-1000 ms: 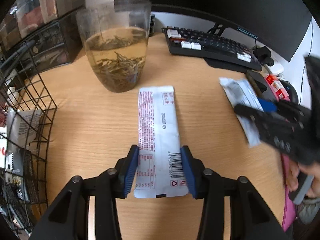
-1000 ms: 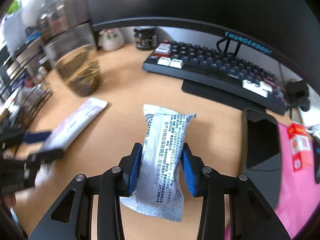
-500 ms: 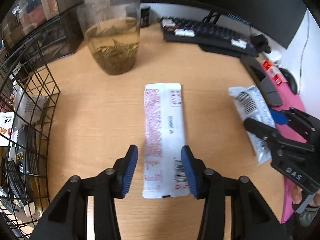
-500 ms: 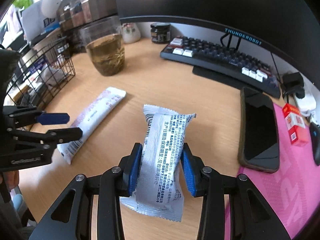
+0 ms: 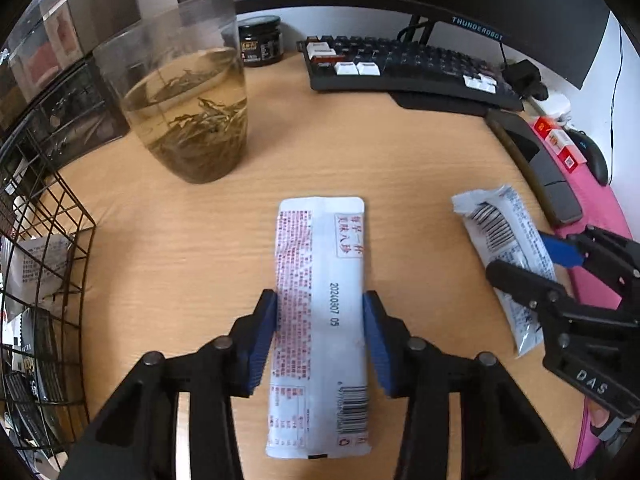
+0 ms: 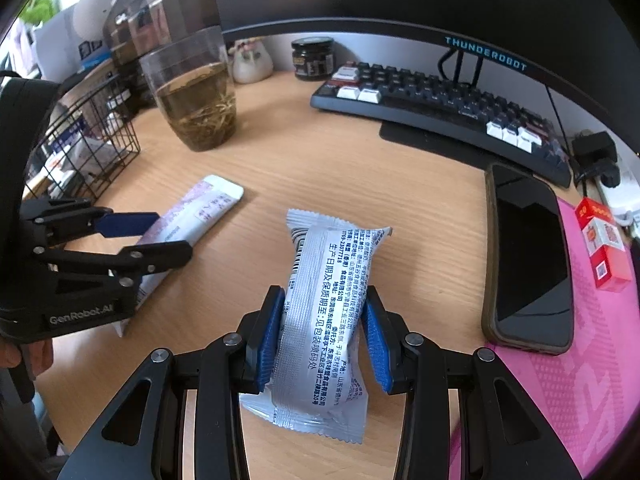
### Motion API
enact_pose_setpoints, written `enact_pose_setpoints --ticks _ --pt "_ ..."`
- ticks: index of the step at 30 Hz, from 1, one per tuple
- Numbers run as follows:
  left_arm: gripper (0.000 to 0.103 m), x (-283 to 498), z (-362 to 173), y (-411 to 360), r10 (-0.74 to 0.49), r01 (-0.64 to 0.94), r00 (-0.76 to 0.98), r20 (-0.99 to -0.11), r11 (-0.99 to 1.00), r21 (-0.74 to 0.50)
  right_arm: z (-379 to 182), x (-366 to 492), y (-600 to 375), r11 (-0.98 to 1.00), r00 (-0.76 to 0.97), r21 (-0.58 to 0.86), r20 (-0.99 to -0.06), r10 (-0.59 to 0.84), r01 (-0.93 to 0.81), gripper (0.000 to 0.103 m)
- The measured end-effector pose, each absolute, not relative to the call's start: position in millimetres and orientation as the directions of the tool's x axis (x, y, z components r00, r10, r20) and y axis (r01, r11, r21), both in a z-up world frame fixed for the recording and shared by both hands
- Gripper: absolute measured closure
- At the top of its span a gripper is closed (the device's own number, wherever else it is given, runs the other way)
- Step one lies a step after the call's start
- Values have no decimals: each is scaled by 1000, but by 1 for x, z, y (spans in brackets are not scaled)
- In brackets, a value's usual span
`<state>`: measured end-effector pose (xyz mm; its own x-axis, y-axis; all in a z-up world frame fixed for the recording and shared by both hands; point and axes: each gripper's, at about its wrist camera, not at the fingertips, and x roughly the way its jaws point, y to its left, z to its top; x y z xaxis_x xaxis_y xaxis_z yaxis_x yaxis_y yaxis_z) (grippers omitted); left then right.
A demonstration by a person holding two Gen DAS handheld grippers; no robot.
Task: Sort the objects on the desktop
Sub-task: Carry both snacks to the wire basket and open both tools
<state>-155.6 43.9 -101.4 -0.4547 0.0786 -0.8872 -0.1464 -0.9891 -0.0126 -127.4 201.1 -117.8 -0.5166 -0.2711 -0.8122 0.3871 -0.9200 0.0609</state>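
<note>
A long white sachet (image 5: 320,300) with red print lies flat on the wooden desk, also seen in the right wrist view (image 6: 192,216). My left gripper (image 5: 320,304) straddles its middle. Its jaws are closing, and the blue pads (image 5: 264,332) press on the sachet's two long edges. My right gripper (image 6: 323,300) is shut on a silver snack packet (image 6: 326,280) with black print, which pokes forward over the desk. In the left wrist view this packet (image 5: 504,240) and the right gripper (image 5: 532,260) sit to the sachet's right.
A glass of tea (image 5: 188,112) stands beyond the sachet. A black wire basket (image 5: 40,280) holding packets is at the left edge. A keyboard (image 5: 404,68), a dark jar (image 5: 260,40), a phone (image 6: 528,260), a pink mat (image 6: 580,360) and a red box (image 6: 604,244) lie behind and to the right.
The left jaws stood apart from the sachet half a second ago and now press on it, further along its length. The right gripper kept hold of the silver packet.
</note>
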Motion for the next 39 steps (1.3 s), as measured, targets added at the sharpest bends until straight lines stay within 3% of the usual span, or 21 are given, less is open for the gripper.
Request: enact_pose_setpoints --ticks 6,12,17,24,29,31,33,39 --pt "59 -145 -84 37 102 -143 -480 -871 -989 -36 -108 -124 195 -914 -526 62 -802 -285 400 63" --pt "59 -114 -17 1 118 -114 -592 -798 -992 -63 -63 -109 150 -875 -552 49 -759 -346 481 63" --pt "59 -80 31 -83 18 42 -675 -737 -997 -62 -4 -95 70 -785 -540 52 -697 -471 618 63" --pt "59 -44 23 -205 -143 291 -641 -754 -955 -66 16 -90 -69 -656 -432 96 -680 -592 749 63" --pt "57 -30 9 -241 -144 335 -636 -758 -937 -103 -3 -94 -118 -644 -389 123 -707 -591 755 63" --pt "52 -28 8 -245 -145 346 -636 -758 -932 -112 -7 -95 -129 -663 -418 71 -725 -548 745 49" --pt "35 -26 9 -247 -156 364 -632 -759 -925 -113 -6 -98 -126 -688 -454 57 -711 -537 724 31" --pt "27 -23 16 -234 -137 343 -654 -744 -930 -130 5 -98 -97 -706 -480 63 -690 -542 705 29"
